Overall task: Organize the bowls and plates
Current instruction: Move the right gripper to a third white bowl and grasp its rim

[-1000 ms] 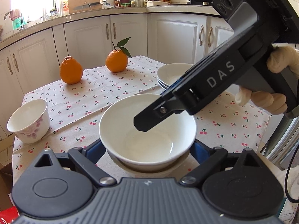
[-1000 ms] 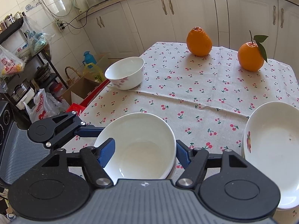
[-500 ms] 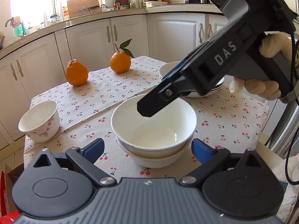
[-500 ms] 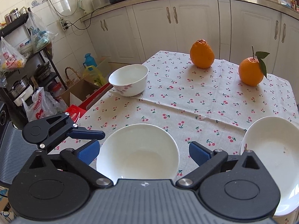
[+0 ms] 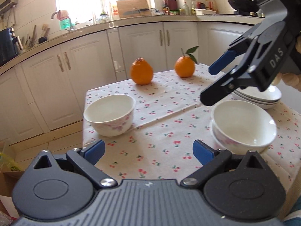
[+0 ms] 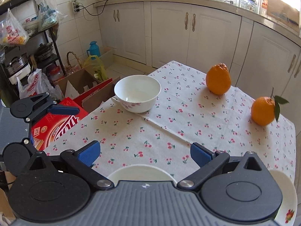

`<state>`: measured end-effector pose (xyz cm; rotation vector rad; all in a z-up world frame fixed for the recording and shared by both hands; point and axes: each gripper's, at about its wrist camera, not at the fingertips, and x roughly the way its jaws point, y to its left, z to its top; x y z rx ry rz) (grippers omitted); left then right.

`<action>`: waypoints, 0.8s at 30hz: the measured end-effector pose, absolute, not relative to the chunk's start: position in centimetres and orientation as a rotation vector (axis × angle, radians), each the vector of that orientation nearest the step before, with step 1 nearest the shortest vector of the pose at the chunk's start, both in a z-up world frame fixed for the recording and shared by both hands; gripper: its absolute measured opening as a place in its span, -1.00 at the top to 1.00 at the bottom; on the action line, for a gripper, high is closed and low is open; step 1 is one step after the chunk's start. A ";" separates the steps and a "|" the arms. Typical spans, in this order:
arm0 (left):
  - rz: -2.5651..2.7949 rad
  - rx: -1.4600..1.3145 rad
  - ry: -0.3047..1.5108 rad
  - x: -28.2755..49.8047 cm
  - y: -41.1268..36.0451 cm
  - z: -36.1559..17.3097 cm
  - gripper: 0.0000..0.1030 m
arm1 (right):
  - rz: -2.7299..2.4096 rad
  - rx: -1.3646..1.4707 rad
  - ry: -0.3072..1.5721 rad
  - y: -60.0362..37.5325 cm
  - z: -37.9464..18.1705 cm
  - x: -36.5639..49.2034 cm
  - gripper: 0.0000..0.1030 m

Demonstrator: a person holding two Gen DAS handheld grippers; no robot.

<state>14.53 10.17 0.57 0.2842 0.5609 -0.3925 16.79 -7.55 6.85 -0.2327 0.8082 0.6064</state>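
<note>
Now two nested bowls [image 5: 244, 126] (both grippers empty)

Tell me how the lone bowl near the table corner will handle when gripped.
The lone bowl looks glazed and glossy, so its rim is probably slippery. It seems ceramic: likely rigid, fairly heavy and breakable. It stands near the table edge, so a sideways push might send it off.

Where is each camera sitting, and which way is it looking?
Left wrist view: rides the left gripper, facing across the cherry tablecloth at the lone bowl, stacked bowls and plates; the right gripper and a fingertip show.
Right wrist view: rides the right gripper, facing the lone bowl and floor clutter; the left gripper shows.
Both share the bowl, two oranges and tablecloth.
</note>
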 end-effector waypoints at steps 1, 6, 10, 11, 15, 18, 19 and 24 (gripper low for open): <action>-0.374 0.278 0.563 15.4 10.6 0.4 -0.93 | 0.615 -0.250 0.806 -6.9 7.1 17.5 -1.00; -0.322 0.241 0.558 18.9 12.2 -0.4 -0.93 | 0.666 -0.308 0.797 -4.4 7.7 21.2 -1.00; -0.310 0.243 0.566 20.8 12.5 -1.2 -0.93 | 0.687 -0.314 0.827 -3.1 7.1 23.9 -1.00; -0.304 0.241 0.566 21.2 12.6 -1.4 -0.93 | 0.696 -0.312 0.832 -2.8 6.9 24.5 -1.00; -0.306 0.225 0.569 22.6 13.0 -1.9 -0.93 | 0.754 -0.295 0.869 -1.8 6.2 26.8 -1.00; -0.317 0.221 0.570 23.5 13.1 -2.2 -0.93 | 0.787 -0.287 0.909 -1.1 5.5 28.5 -1.00; -0.325 0.222 0.568 23.8 13.1 -2.3 -0.93 | 0.788 -0.285 0.920 -0.8 5.2 29.2 -1.00; -0.350 0.213 0.576 25.0 12.9 -2.8 -0.93 | 0.790 -0.246 0.963 -0.1 4.0 32.3 -1.00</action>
